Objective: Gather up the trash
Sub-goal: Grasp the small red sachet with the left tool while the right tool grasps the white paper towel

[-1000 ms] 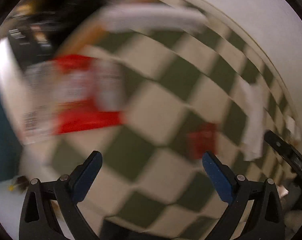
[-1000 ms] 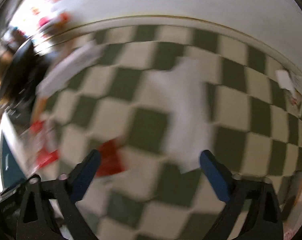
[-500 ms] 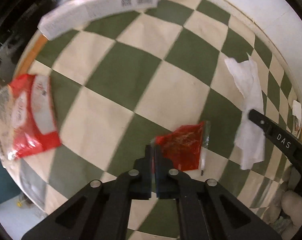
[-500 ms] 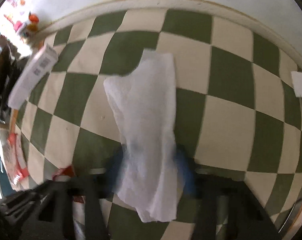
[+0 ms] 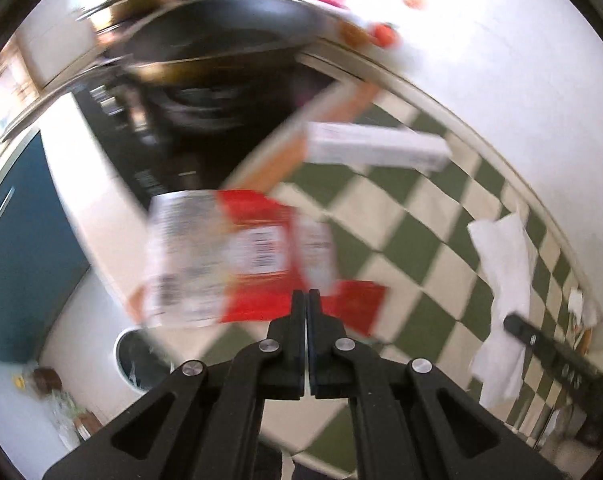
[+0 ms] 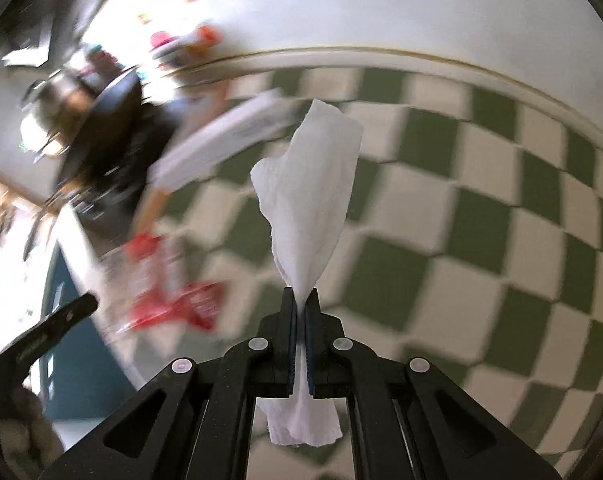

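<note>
Right wrist: right tongs (image 6: pixel 300 300) pinch white tissue (image 6: pixel 313 200); bin contents indistinct.

A dark frying pan (image 5: pixel 229 36) sits beyond the green-checked tablecloth (image 6: pixel 481 216).

There are two grippers. There is one white paper towel (image 6: pixel 313 204), two red wrappers, one long white box (image 5: pixel 377 148) and one black pan (image 5: pixel 221 40).

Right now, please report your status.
Left tool shut on red wrapper. Right tool shut on white tissue. White box, red-white packet on table.
</note>
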The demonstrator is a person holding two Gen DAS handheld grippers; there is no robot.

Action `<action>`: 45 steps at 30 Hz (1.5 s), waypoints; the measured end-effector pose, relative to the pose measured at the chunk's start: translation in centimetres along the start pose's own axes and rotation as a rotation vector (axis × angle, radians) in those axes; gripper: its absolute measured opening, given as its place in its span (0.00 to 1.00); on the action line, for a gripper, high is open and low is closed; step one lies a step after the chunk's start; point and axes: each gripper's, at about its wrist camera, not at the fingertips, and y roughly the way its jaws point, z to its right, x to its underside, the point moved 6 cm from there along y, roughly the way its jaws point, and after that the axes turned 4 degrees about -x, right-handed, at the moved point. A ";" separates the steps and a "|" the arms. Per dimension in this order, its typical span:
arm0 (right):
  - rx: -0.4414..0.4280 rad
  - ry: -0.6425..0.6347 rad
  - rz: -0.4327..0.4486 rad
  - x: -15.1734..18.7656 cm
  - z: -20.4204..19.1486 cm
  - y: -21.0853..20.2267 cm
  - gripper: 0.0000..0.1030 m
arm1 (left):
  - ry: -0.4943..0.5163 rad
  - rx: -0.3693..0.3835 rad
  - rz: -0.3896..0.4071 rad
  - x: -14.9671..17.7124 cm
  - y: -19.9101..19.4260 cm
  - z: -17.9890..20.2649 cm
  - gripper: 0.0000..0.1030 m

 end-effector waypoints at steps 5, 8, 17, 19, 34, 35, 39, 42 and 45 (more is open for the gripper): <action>-0.093 -0.131 -0.073 3.3 -10.2 2.3 0.03 | -0.148 -0.008 0.000 2.1 -1.4 -9.1 0.00; -0.076 -0.124 -0.085 4.2 -11.4 3.3 0.03 | -0.219 0.088 -0.042 3.4 -0.5 -10.9 0.00; 0.143 0.027 -0.038 3.8 -0.5 3.5 0.03 | -0.298 0.460 -0.279 5.3 8.4 -1.0 0.35; 0.166 0.050 -0.027 3.6 1.8 3.2 0.03 | -0.269 0.463 -0.289 5.2 9.2 1.2 0.35; 0.170 0.137 -0.020 3.3 8.6 4.3 0.04 | -0.235 0.231 -0.248 2.4 14.1 6.6 0.05; 0.167 0.139 -0.023 3.3 8.7 4.4 0.04 | -0.227 0.215 -0.246 2.4 14.3 6.6 0.02; 0.165 0.134 -0.020 3.4 8.7 3.9 0.03 | -0.199 0.199 -0.202 3.0 13.3 6.5 0.00; 0.165 0.130 -0.011 3.1 8.8 3.4 0.04 | -0.203 0.210 -0.184 3.5 12.1 5.7 0.00; 0.161 0.132 0.005 2.7 9.0 2.9 0.03 | -0.204 0.233 -0.172 3.9 11.2 5.3 0.00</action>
